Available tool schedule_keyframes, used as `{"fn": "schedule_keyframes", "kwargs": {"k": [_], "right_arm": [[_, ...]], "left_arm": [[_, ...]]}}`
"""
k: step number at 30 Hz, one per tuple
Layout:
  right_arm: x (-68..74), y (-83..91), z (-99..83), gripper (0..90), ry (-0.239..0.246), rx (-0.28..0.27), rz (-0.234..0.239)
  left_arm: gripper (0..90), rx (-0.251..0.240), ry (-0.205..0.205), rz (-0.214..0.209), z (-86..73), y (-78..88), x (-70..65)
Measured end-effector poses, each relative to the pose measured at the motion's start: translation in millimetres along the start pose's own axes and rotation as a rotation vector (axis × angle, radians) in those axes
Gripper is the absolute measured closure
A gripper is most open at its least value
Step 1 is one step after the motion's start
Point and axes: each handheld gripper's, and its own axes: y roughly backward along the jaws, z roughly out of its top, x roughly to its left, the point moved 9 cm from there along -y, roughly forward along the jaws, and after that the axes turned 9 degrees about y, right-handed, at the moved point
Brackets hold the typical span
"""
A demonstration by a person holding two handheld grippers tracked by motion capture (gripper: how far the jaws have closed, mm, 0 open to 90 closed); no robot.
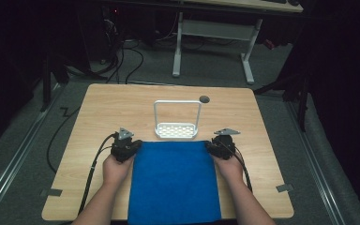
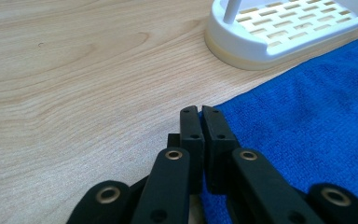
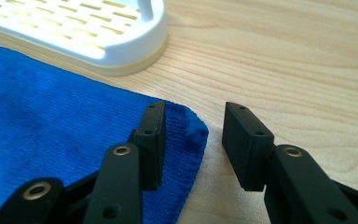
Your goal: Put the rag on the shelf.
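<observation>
A blue cloth (image 1: 173,180) lies flat on the wooden table (image 1: 117,108), its near edge hanging over the front. My left gripper (image 1: 132,146) is at the cloth's far left corner. In the left gripper view its jaws are pressed together (image 2: 200,113) on the edge of the blue cloth (image 2: 307,130). My right gripper (image 1: 212,146) is at the far right corner. In the right gripper view it stands open (image 3: 196,109), one jaw resting on the cloth (image 3: 51,116) and the curled corner lying between the jaws.
A white slotted tray with a tall loop handle (image 1: 176,130) stands just beyond the cloth's far edge, close to both grippers (image 2: 279,28) (image 3: 74,32). A dark round hole (image 1: 204,99) is at the table's back. A white-legged desk (image 1: 211,33) stands beyond the table.
</observation>
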Motion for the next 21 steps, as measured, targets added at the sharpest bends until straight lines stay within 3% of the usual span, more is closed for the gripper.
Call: {"fn": "schedule_keyframes", "kwargs": {"k": [5, 7, 8, 11, 12, 17, 21], "right_arm": [[1.4, 0.2, -0.4, 62.8, 0.001, 0.000, 0.005], [2.2, 0.3, -0.6, 66.2, 0.014, -0.004, -0.003], [4.0, 0.5, -1.0, 72.8, 0.024, -0.008, -0.009], [5.6, 0.8, -1.3, 76.3, 0.033, -0.011, -0.008], [7.1, 1.0, -1.4, 83.2, 0.042, -0.014, -0.002], [12.0, 2.4, -1.4, 88.6, 0.076, -0.016, 0.001], [19.3, 15.0, 4.2, 88.7, 0.080, -0.076, 0.015]], "left_arm": [[88.3, -0.007, 0.005, -0.007, 0.4, 1.1, 0.5], [88.4, -0.012, 0.011, -0.008, 0.7, 1.6, 1.0], [88.3, -0.015, 0.012, -0.008, 0.8, 1.6, 0.8], [88.3, -0.015, 0.008, -0.010, 0.7, 1.7, 0.3], [88.3, -0.013, 0.002, -0.015, 0.5, 2.0, -0.5], [88.4, -0.033, -0.005, -0.044, 0.7, 5.0, -2.7], [88.4, -0.070, -0.021, -0.064, 1.6, 8.7, -6.2]]}}
